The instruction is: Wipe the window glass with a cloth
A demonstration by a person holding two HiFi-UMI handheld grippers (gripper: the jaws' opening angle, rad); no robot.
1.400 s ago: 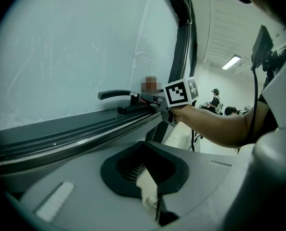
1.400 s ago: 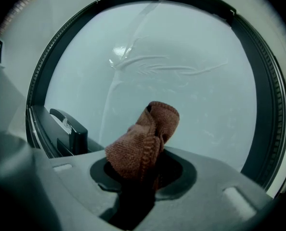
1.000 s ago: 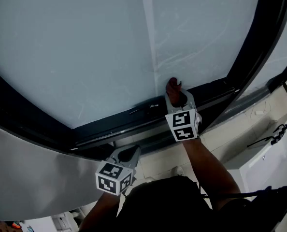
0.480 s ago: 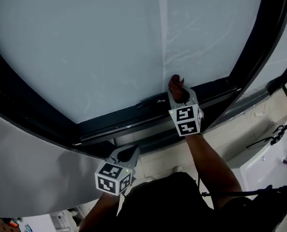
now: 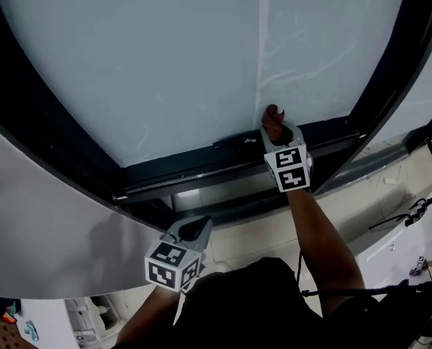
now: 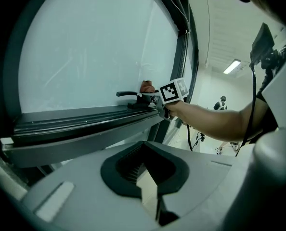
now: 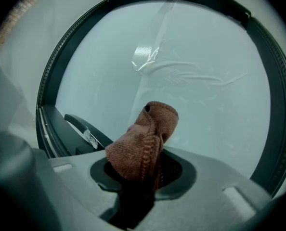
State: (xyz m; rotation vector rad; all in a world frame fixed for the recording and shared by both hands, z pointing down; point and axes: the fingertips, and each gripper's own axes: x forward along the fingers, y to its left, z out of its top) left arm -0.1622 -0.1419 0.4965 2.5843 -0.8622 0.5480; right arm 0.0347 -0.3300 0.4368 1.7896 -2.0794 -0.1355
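"Glass first: what step is this?"

"Wiping, I'd say, down at the lower edge. The right claw is closed tight on the cloth. The cloth is a brown wad that sticks out past the jaws toward the pane, just above the bottom frame and beside the handle."

"Is the cloth actually on the pane?"

"It looks pressed to it or very nearly so. The head view can't settle it, and the right gripper view only shows the wad held up in front of the pane."

"And the other arm?"

"The left claw hangs low and well away from the window. Its jaws are drawn together with nothing between them. It has no part in this step."

"How much is left?"

"Most of it, by my reading. Pale streaks still show higher up on the pane, and the cloth is only at the bottom."

"So what does the next move call for?"

"Keep a firm grip on the cloth and press it steadily against the pane. Then sweep up or sideways over those streaks, staying clear of the handle and the frame so the wad doesn't snag and pull out."
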